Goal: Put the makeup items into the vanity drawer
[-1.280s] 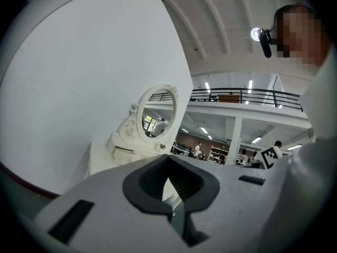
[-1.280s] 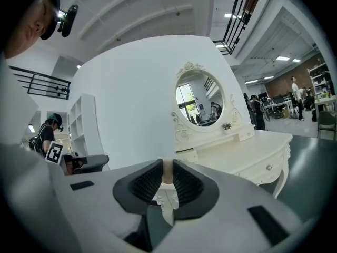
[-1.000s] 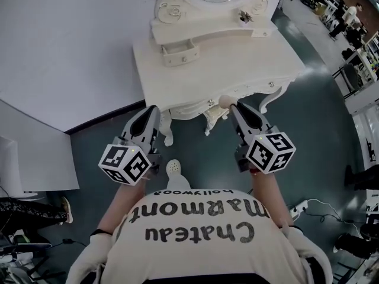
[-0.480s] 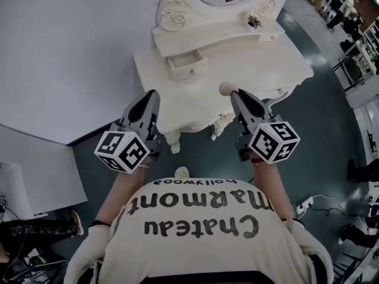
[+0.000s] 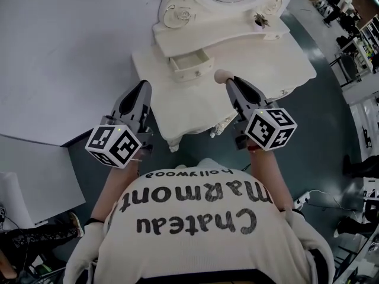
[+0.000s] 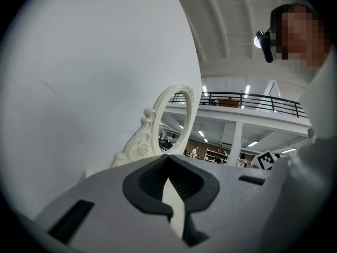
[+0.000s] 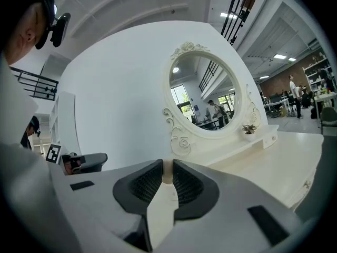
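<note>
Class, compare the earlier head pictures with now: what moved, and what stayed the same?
Both grippers moved forward toward the vanity. The right gripper, earlier at its front edge, now holds its beige ball over the top, close to the small open drawer. Unchanged: right gripper clamped on the ball, left gripper shut and empty, drawer open.

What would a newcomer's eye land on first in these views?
The ornate white vanity with its oval mirror fills the top of the head view, its small upper drawer pulled open. Next, the right gripper hovers just right of that drawer, shut on a small beige rounded item, while the left gripper hangs shut and empty at the vanity's left edge.
</note>
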A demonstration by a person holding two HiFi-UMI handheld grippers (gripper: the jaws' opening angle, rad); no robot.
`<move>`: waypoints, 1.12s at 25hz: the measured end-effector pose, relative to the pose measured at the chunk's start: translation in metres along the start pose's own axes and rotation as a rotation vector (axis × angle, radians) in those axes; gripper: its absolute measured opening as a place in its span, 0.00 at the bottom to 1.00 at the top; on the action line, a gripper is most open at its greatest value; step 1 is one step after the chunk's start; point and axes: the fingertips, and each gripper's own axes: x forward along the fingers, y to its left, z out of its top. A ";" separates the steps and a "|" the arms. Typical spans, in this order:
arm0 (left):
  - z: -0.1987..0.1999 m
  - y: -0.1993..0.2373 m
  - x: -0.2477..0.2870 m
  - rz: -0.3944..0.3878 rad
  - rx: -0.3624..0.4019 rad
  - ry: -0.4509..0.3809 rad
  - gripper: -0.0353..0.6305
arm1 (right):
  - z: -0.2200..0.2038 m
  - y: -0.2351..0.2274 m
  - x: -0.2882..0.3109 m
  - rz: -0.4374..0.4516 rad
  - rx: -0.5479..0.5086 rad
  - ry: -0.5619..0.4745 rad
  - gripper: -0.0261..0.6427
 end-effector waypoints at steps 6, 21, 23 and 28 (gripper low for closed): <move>0.001 0.033 0.002 0.056 -0.033 -0.011 0.06 | -0.011 -0.008 0.039 0.008 -0.003 0.060 0.16; 0.013 0.094 0.009 0.298 -0.080 -0.108 0.06 | -0.021 -0.032 0.154 0.200 -0.075 0.256 0.16; 0.014 0.101 0.005 0.338 -0.083 -0.117 0.06 | -0.028 -0.036 0.167 0.238 -0.089 0.303 0.16; 0.015 0.122 -0.010 0.434 -0.088 -0.130 0.06 | -0.051 -0.045 0.197 0.297 -0.096 0.420 0.16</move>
